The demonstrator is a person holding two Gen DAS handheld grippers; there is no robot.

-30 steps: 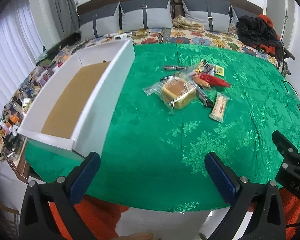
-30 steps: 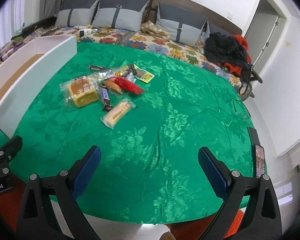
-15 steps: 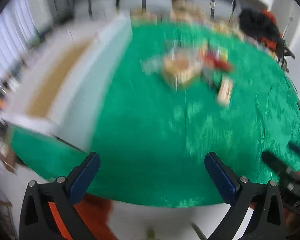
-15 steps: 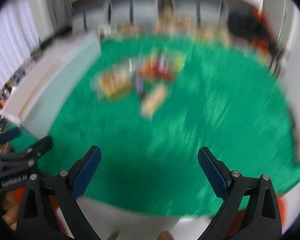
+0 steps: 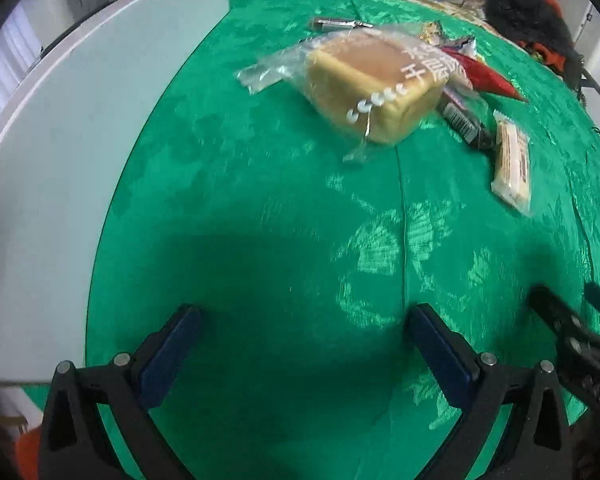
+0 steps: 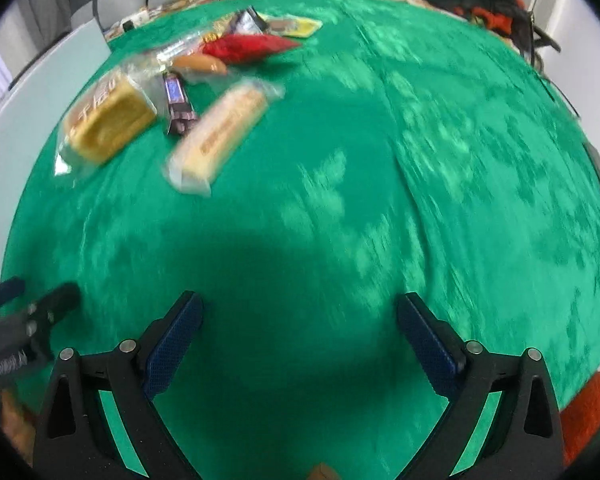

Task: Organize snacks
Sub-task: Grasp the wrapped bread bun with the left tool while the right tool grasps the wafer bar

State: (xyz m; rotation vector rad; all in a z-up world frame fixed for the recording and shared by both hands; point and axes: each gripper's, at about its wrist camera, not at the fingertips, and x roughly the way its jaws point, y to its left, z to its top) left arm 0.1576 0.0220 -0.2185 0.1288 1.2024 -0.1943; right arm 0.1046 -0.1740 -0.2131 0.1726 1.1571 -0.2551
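Left wrist view shows our left gripper (image 5: 300,344) with its jaws spread apart and empty above the green tablecloth (image 5: 284,216); our right gripper (image 6: 298,330) is equally wide and empty. Beyond lies the bagged sponge cake (image 5: 374,86), then the wafer pack (image 5: 512,162) and the chocolate bar (image 6: 178,104). The white box (image 5: 56,184) stands alongside. We judge that slick, loose wrappers could slide or pinch out, dragging neighbours touching them.
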